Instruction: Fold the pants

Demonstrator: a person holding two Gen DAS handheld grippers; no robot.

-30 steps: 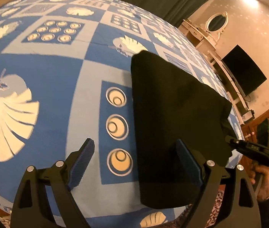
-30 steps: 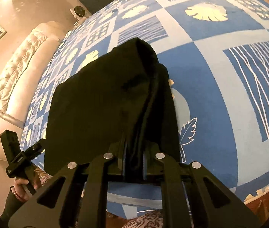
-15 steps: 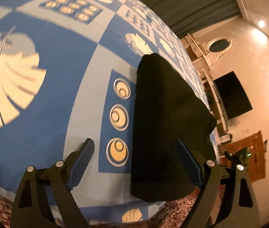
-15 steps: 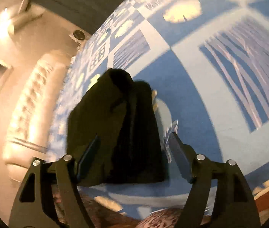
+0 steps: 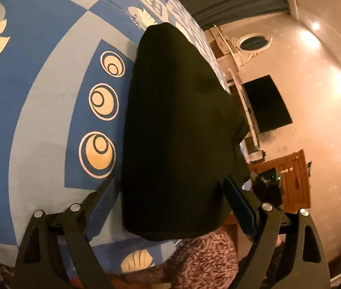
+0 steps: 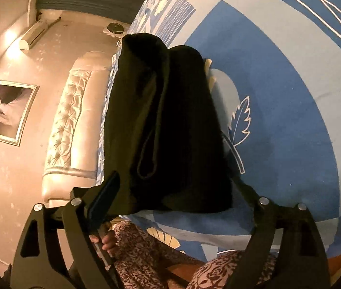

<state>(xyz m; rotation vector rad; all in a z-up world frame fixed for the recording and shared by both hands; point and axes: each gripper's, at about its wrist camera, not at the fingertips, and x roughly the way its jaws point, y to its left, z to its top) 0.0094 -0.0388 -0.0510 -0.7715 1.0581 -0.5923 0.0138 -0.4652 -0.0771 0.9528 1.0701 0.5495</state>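
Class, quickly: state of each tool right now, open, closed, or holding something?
Left tool: open, holding nothing; the folded black pants lie between its fingers.
Right tool: open, holding nothing; the pants lie ahead of it.

Right tongs (image 6: 174, 192) have released the pants (image 6: 165, 125) and spread.

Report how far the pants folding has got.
Mostly done, it seems: the black pants lie in a compact, layered bundle on the blue patterned bedspread. Nothing in hand: left gripper and right gripper are both open around the near end. Left: perhaps tidying the uneven layers.
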